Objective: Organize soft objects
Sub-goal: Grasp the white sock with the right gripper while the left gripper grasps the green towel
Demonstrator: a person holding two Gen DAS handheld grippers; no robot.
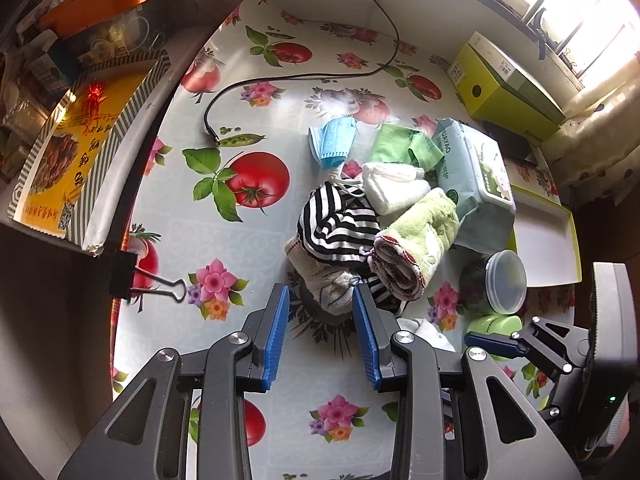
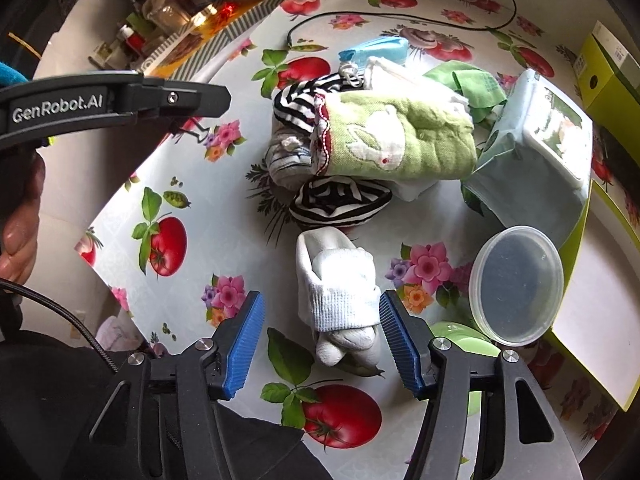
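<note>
The white rolled sock (image 2: pixel 340 300) is seen whole only in the right wrist view; in the left wrist view it is mostly hidden behind the left gripper (image 1: pixel 320 312). It lies on the flowered tablecloth (image 2: pixel 224 240), just in front of the pile of soft things (image 1: pixel 376 224). The right gripper (image 2: pixel 322 318) is held open around the sock, one pad at its edge. The left gripper is open too, and nothing is held. A jar's clear lid (image 2: pixel 516 284) is blurry.

The right tongs (image 2: pixel 321 312) are straddling a rolled white sock (image 2: pixel 340 292) lying on the flowered counter (image 2: pixel 224 236), blue pads apparently not pressing it
</note>
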